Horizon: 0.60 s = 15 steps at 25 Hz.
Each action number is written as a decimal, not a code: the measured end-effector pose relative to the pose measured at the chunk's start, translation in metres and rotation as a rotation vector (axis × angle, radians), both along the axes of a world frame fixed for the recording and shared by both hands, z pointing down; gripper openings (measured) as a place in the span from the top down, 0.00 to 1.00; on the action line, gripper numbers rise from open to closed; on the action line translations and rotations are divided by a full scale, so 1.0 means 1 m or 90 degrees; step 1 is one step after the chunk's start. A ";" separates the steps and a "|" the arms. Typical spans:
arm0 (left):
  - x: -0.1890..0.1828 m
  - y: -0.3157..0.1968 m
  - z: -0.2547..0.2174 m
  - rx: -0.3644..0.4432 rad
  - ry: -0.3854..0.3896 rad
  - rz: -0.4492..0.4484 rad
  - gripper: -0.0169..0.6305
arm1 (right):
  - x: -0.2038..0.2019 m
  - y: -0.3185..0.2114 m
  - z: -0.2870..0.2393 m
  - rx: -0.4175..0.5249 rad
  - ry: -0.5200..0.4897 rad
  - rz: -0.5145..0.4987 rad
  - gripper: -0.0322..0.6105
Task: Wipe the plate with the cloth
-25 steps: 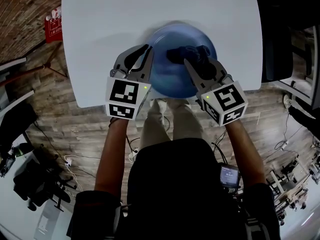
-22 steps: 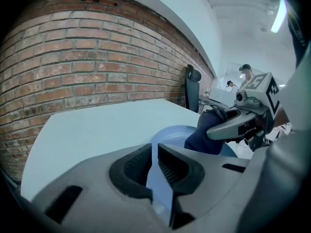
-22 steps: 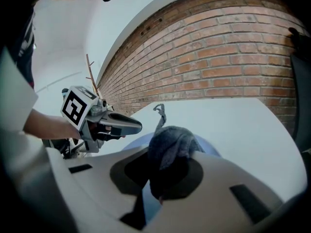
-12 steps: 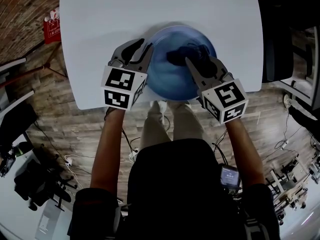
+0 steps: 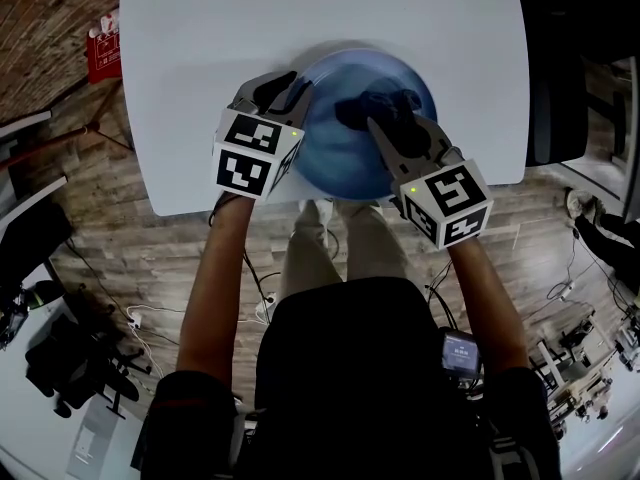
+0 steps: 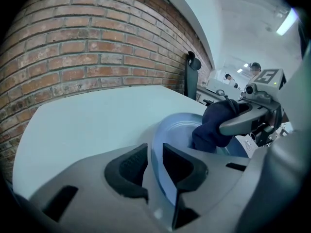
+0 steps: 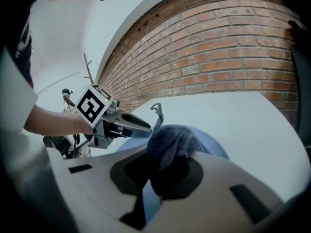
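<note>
Blue plate (image 5: 345, 153) lies at the near edge of the white table (image 5: 200, 48), its left rim pinched in the left gripper (image 6: 154, 166). The right gripper (image 7: 160, 178) clamps the dark cloth (image 7: 170, 142) over the plate's far-right part. Best to brace the rim and sweep with even pressure. Where cloth meets plate is hidden, and the plate is blurred in the head view.

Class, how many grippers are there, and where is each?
2. The left gripper clamps the left rim of the blue plate; the right gripper holds the dark cloth on it.
</note>
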State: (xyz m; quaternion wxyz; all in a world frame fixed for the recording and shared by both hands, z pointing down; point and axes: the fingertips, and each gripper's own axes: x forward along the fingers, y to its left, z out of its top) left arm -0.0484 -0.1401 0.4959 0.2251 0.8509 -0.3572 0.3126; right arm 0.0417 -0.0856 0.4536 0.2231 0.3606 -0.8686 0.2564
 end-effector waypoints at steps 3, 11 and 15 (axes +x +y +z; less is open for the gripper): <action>-0.002 0.002 0.004 -0.003 -0.015 0.009 0.84 | -0.004 0.002 0.003 -0.004 -0.001 -0.007 0.89; -0.002 0.001 0.006 -0.008 -0.013 0.007 0.85 | -0.009 0.003 0.004 -0.010 -0.002 -0.010 0.89; -0.002 -0.001 0.007 -0.005 -0.015 0.006 0.87 | -0.008 0.003 0.006 -0.011 -0.003 -0.007 0.89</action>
